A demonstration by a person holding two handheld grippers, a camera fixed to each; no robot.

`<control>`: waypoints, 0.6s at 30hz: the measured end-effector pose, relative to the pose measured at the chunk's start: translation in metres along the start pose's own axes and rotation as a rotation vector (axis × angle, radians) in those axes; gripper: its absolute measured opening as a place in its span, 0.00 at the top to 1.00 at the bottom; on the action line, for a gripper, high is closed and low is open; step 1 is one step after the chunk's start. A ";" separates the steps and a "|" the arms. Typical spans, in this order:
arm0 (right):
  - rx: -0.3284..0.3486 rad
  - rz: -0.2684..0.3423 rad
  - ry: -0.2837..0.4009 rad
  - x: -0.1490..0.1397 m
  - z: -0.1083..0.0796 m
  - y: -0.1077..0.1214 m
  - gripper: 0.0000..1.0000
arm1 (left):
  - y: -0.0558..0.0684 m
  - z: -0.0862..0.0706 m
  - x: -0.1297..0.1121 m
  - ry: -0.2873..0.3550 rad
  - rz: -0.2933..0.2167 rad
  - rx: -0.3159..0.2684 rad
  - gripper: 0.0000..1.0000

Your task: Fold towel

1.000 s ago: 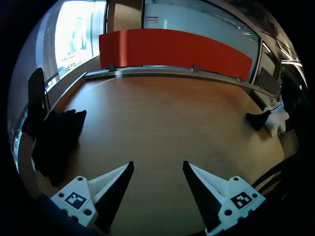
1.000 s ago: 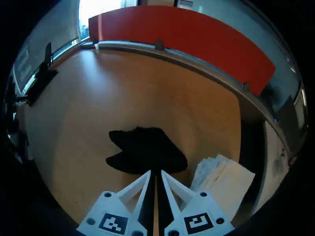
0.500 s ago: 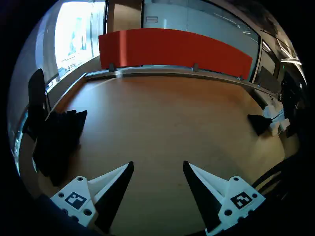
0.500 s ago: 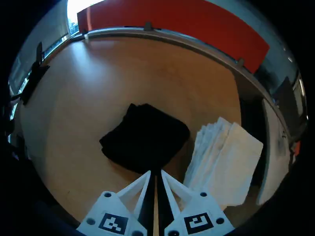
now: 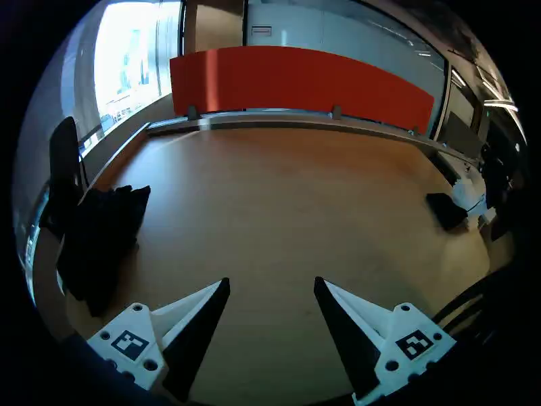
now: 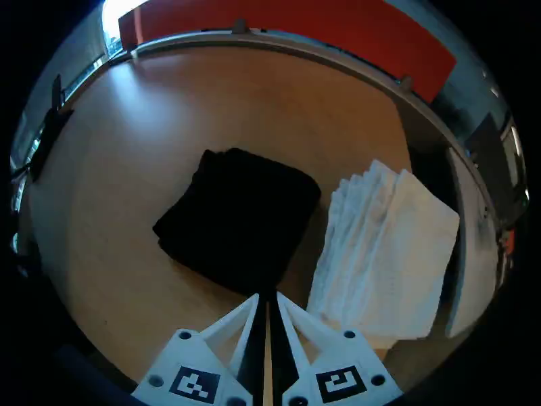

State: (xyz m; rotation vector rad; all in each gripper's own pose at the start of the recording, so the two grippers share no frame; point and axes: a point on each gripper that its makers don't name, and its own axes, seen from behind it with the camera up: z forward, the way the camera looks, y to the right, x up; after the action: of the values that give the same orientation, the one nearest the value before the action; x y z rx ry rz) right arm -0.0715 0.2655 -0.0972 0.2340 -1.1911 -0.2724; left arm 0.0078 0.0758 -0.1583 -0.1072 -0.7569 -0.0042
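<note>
Your left gripper (image 5: 270, 287): wide, empty.
Right gripper (image 6: 267, 298): closed at black towel (image 6: 237, 216) edge.
Table (image 5: 284, 189): wood, red divider (image 5: 297, 81) behind.

The black towel (image 6: 240, 216) lies folded into a thick, roughly square pad, flat on the worktop (image 6: 122, 135) and turned so that one corner points toward the right gripper (image 6: 267, 301). That near corner runs in between the gripper's closed tips. Its edges are fairly even, with layered folds showing along the far left side. Just beside it, to its right, sits a stack of white towels (image 6: 395, 257), folded into rectangles and fanned so their left edges step out one past another. In the left gripper view a crumpled dark heap (image 5: 101, 237) of cloth lies at the worktop's left edge, well apart from the folded towel.
</note>
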 end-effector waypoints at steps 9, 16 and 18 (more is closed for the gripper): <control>-0.016 0.016 -0.044 -0.015 0.007 0.007 0.97 | -0.002 -0.001 -0.003 -0.005 -0.006 0.009 0.08; -0.029 0.034 -0.070 -0.024 0.010 0.013 0.97 | -0.002 -0.002 -0.003 -0.006 -0.006 0.011 0.08; -0.031 0.042 -0.073 -0.025 0.011 0.014 0.97 | -0.001 -0.002 -0.003 -0.006 -0.005 0.011 0.08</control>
State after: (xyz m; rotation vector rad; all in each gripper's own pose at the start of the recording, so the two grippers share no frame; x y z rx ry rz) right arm -0.0890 0.2869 -0.1112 0.1731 -1.2616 -0.2649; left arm 0.0065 0.0741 -0.1616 -0.0943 -0.7629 -0.0045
